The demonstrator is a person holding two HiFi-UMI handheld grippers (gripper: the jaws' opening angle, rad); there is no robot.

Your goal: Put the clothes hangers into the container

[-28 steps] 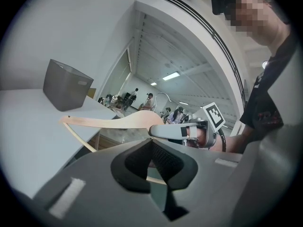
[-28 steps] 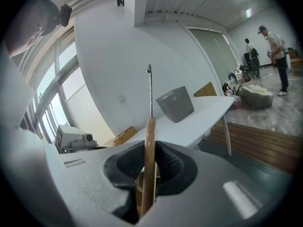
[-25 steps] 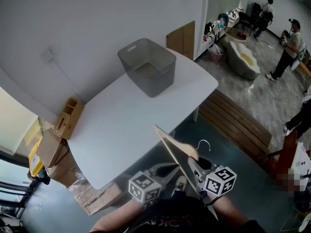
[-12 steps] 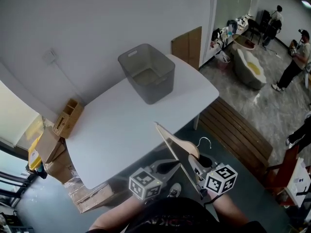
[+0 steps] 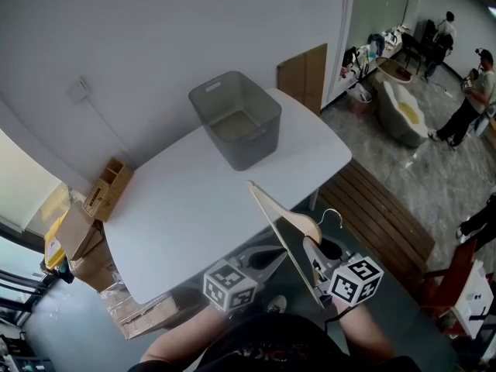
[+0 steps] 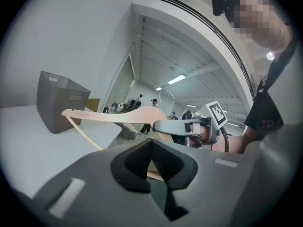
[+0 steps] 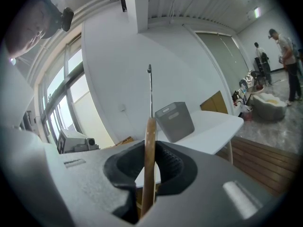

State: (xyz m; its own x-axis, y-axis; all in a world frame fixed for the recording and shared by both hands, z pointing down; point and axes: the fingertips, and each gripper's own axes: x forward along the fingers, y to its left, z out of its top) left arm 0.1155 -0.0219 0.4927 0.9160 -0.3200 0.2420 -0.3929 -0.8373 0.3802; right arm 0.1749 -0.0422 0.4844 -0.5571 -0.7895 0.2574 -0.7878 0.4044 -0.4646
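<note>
A grey plastic container stands on the far part of the white table; it also shows in both gripper views. My right gripper is shut on a wooden clothes hanger with a metal hook, held in the air just off the table's near edge. The hanger's board runs edge-on between the right gripper's pads. My left gripper hovers just left of the hanger, shut and holding nothing. From the left gripper view the hanger stretches toward the container, with the right gripper clamped on it.
Cardboard boxes and a small wooden box lie left of the table. A slatted wooden platform is on the floor to the right. A cardboard panel leans on the wall. People stand far right.
Both grippers and the hanger have moved a little toward the table and slightly up. The hold on the hanger is unchanged.
</note>
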